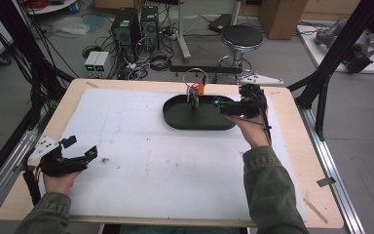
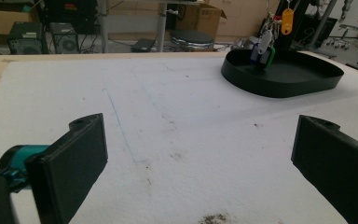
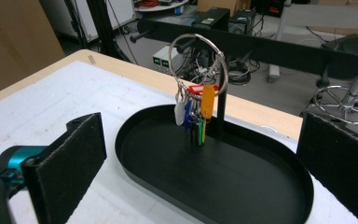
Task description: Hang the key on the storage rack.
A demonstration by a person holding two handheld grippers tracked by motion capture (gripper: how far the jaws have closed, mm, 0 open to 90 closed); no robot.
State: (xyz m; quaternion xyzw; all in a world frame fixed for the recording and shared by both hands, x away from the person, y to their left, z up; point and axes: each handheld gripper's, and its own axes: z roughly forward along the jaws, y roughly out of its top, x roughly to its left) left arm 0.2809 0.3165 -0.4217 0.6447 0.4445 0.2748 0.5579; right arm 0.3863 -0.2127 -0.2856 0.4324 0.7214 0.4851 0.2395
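Note:
A black oval tray [image 1: 175, 119] lies at the back middle of the white mat. From a thin black post in it hangs a large metal key ring [image 3: 198, 60] with several coloured tags [image 3: 196, 112]; the bunch [image 1: 194, 93] reaches down to the tray floor. My right gripper [image 1: 222, 107] hovers open over the tray's right end, pointed at the keys and a short way from them, its jaws [image 3: 205, 158] wide apart with nothing between. My left gripper [image 1: 82, 146] stands open near the mat's left edge, well away from the tray [image 2: 284, 79] and the keys [image 2: 263, 49].
The white mat [image 1: 165, 165] covers most of the wooden table [image 1: 302, 195]. A black bar [image 1: 204, 69] runs just behind the table's far edge. On the floor beyond are a stool [image 1: 242, 36], computer towers [image 1: 131, 27] and cables. Black frame posts stand at both sides.

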